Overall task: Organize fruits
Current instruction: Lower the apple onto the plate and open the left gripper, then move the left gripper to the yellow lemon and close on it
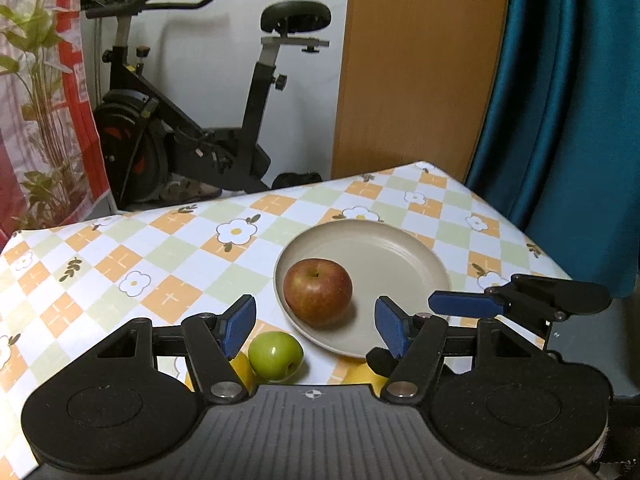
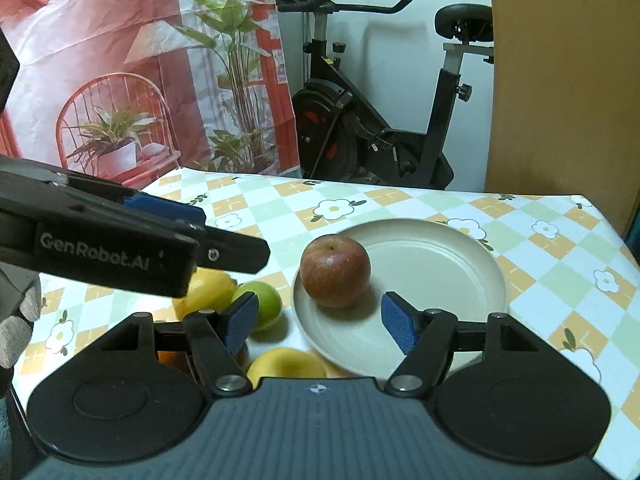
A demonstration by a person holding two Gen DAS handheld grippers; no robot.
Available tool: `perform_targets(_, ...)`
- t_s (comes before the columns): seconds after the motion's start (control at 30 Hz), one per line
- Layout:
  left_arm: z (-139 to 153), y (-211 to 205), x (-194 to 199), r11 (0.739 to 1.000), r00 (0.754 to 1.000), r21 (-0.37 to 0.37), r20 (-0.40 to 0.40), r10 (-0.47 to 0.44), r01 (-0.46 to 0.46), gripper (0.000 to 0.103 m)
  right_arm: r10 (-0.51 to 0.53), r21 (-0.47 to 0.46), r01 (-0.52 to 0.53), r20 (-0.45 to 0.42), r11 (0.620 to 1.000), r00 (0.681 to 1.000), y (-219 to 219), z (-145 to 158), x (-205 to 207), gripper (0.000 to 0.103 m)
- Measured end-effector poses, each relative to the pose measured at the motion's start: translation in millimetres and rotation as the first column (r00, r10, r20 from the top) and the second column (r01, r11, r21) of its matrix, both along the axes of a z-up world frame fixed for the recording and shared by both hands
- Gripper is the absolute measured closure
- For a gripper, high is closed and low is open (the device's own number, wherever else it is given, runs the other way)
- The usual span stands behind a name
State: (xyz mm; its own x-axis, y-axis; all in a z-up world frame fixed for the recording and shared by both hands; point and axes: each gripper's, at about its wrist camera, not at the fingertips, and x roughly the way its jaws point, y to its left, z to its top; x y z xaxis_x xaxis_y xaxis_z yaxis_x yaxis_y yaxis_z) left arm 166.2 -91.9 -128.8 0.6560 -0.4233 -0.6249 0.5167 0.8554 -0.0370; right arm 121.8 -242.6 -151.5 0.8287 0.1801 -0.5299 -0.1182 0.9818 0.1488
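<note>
A red apple [image 1: 318, 292] sits on the left part of a beige plate [image 1: 400, 252] on the checked tablecloth; it shows in the right wrist view too [image 2: 335, 272], on the plate [image 2: 432, 264]. A green apple [image 1: 275, 356] lies on the cloth left of the plate, also in the right wrist view [image 2: 262, 304]. Yellow fruits [image 2: 210, 288] [image 2: 286, 364] lie beside it. My left gripper [image 1: 316, 324] is open and empty, just short of the red apple. My right gripper [image 2: 320, 326] is open and empty, near the plate's front rim.
The right gripper's finger [image 1: 464, 304] reaches over the plate's right edge in the left view. The left gripper's body [image 2: 120, 240] crosses the left of the right view. An exercise bike [image 1: 192, 120] stands beyond the table's far edge; a teal curtain [image 1: 568, 100] hangs right.
</note>
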Motion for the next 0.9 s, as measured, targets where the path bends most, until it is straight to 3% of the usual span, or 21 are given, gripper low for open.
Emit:
perform_targets(0.23, 12.9, 25.6, -18.3, 0.996, 0.998, -0.075, 0.012, 0.056, -0.055, 0.036, 0.023, -0.082, -0.02, 0.043, 0.996, 0.999, 19.5, 8.5, -28.1, 0.032)
perform_targets(0.47, 9.9, 47.9, -25.8, 0.985, 0.997, -0.159, -0.036, 0.068, -0.073, 0.037, 0.053, -0.102, -0.047, 0.057, 0.994, 0.997, 32.3, 1.1, -49.0, 0.032)
perform_targets(0.67, -5.9, 38.2, -28.3, 0.994, 1.0, -0.105, -0.028, 0.01, -0.013, 0.05, 0.106, -0.191, -0.1, 0.02, 0.976, 0.994, 47.1, -19.3, -52.6, 0.036)
perform_targets(0.9, -17.3, 31.2, -22.5, 0.993, 0.997, -0.115, -0.072, -0.029, 0.021, 0.05, 0.108, -0.193, -0.109, -0.012, 0.975, 0.994, 43.6, -34.7, -48.8, 0.041)
